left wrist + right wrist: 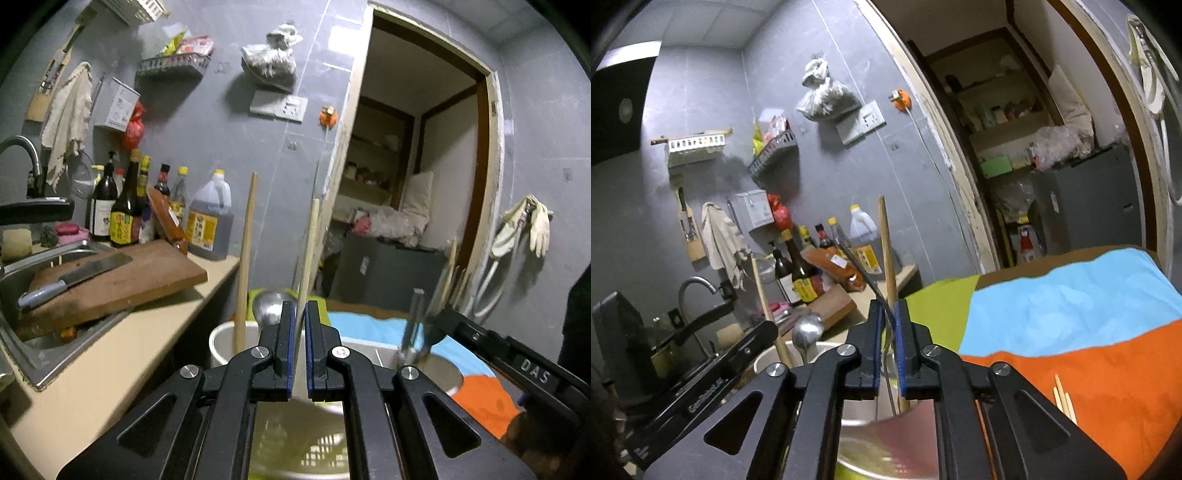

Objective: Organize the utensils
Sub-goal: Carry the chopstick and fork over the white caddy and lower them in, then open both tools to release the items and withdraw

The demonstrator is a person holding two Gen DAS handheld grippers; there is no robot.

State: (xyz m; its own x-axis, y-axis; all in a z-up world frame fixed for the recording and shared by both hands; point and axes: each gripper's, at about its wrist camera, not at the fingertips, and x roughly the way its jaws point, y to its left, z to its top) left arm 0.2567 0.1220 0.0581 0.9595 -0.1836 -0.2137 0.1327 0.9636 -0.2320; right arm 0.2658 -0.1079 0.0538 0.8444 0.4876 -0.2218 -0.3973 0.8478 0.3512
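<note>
My left gripper (300, 314) is shut on a thin wooden chopstick (309, 243) that stands nearly upright over a white cup (221, 341). In that cup stand another wooden stick (246, 240) and a steel ladle (271, 306). My right gripper (888, 317) hangs over a steel container (886, 443), its jaws slightly apart, open. A wooden chopstick (887, 251) and a thin dark rod pass between them, and a gap shows beside the chopstick. Seen from the left wrist, the right gripper (432, 328) is blurred. Three loose chopsticks (1063, 398) lie on the orange part of the cloth (1089, 369).
A counter at the left holds a sink (44, 354), a cutting board (122, 280) with a cleaver (74, 277), and several sauce bottles (125, 210). The green, blue and orange cloth covers the table. An open doorway (413, 184) lies behind it.
</note>
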